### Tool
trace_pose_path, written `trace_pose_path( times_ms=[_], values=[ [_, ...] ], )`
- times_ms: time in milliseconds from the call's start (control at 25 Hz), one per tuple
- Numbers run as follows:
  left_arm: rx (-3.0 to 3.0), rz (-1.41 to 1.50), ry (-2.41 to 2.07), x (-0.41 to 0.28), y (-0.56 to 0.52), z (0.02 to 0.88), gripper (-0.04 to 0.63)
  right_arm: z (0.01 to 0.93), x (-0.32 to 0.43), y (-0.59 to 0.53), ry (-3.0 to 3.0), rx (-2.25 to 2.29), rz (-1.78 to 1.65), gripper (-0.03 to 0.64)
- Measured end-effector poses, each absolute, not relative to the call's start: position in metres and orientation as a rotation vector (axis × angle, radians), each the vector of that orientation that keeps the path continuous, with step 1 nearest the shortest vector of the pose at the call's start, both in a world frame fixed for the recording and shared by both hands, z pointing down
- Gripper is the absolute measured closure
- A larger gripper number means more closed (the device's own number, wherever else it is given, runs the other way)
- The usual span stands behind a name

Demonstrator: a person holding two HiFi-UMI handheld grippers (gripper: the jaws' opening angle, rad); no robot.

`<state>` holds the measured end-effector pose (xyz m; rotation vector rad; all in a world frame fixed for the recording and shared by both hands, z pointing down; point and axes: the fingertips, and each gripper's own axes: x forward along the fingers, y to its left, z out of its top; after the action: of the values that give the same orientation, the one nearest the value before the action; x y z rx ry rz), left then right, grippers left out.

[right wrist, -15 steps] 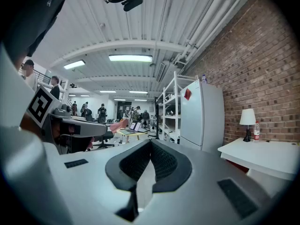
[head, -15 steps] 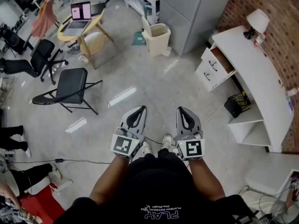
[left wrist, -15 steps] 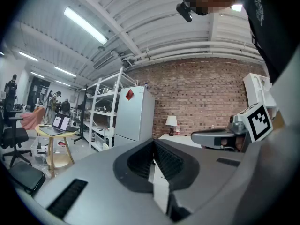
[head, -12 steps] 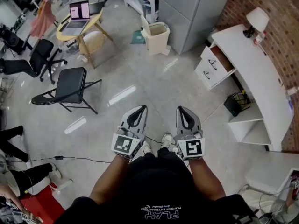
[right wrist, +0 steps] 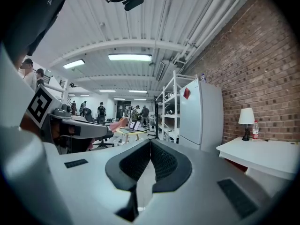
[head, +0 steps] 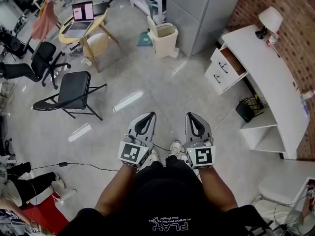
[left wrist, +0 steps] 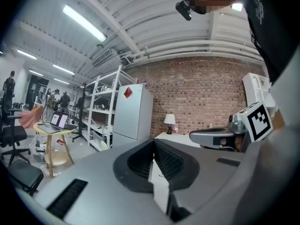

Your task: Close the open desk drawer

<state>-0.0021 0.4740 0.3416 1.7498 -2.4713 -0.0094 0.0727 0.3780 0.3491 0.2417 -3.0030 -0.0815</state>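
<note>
Finding: the open drawer (head: 231, 63) lies ahead of and well off to the right of both claws, well apart from them, with bare floor (head: 162, 87) between. It is the upper drawer of the white desk (head: 268, 80), pulled out from the desk's end toward the floor side. Its front panel faces roughly back toward the person, and the drawer below it sits flush. The desk's long axis runs away to the right of the claws along the brick wall (head: 295, 4). The drawer's line of travel is judged to run along that axis, so closing calls for a push on the front panel toward the wall side. The right gripper (head: 191, 115) is the nearer of the two, and the left gripper (head: 147, 114) lies farther by the gap between them. Both are held side by side close to the body, pointing about level. State of the claws: in the right gripper view the right gripper (right wrist: 150, 144) has its ribbed pads closed together with nothing between them. The left gripper view shows the same of the left gripper (left wrist: 153, 143). Neither touches anything. In the right gripper view the desk (right wrist: 265, 154) appears at the right edge, past the jaw line, with a lamp (right wrist: 246, 118) on it. The drawer itself cannot be made out there. Assessment: the approach is not yet made, and the right side is better placed.
</note>
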Motion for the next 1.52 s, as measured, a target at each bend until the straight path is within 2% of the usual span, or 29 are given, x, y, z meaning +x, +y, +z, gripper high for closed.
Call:
trace_pose_path(
  times_ms=[760,1200,1520],
  values=[
    [1.648,0.076,-2.495,0.012,0.424,0.338,0.588,0.352,0.067,0.306,-3.079,0.122,0.046,0.588],
    [1.674,0.14,-2.461,-0.02,0.389,0.35,0.588,0.364,0.049,0.271,-3.07,0.214,0.066,0.588],
    [1.81,0.084,-2.441,-0.07,0.346,0.348,0.588,0.346,-0.001,0.243,-3.07,0.302,-0.039,0.588]
  ],
)
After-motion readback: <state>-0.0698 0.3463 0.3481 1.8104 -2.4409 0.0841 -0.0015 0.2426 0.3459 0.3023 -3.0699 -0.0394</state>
